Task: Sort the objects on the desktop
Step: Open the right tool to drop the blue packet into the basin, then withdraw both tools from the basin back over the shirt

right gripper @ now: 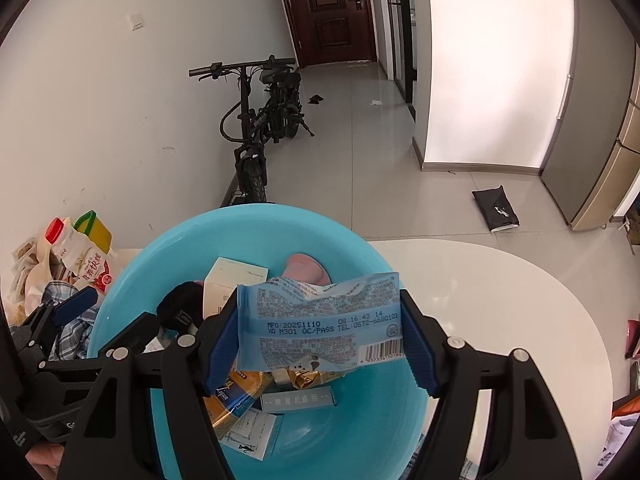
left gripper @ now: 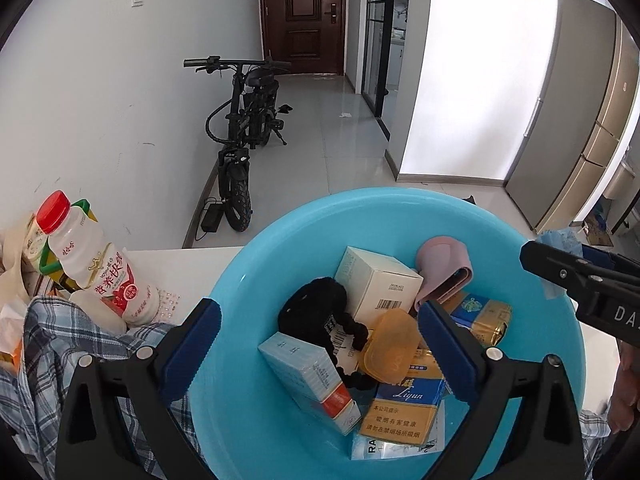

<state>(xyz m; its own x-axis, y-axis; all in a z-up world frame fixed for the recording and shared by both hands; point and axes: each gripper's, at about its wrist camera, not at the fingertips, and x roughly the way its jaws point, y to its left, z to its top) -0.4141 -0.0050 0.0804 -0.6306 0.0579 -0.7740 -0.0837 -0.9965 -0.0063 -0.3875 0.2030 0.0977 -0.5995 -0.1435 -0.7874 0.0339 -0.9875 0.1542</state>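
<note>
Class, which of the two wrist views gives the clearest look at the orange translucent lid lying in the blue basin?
The left wrist view: the orange lid lies unobstructed among the boxes in the blue basin. In the right wrist view the held blue packet covers that spot, so the lid cannot be made out.

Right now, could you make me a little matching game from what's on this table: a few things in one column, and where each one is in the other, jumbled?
Things:
1. light blue packet
2. orange lid
3. red-capped bottle
4. pink wallet

Places:
A. on the table, left of the blue basin
B. in the basin, near its far side
C. clamped between the right gripper's fingers, above the basin
D. in the basin, on top of the cigarette packs, between the open left gripper's fingers

Pairs: 1-C, 2-D, 3-A, 4-B
</note>
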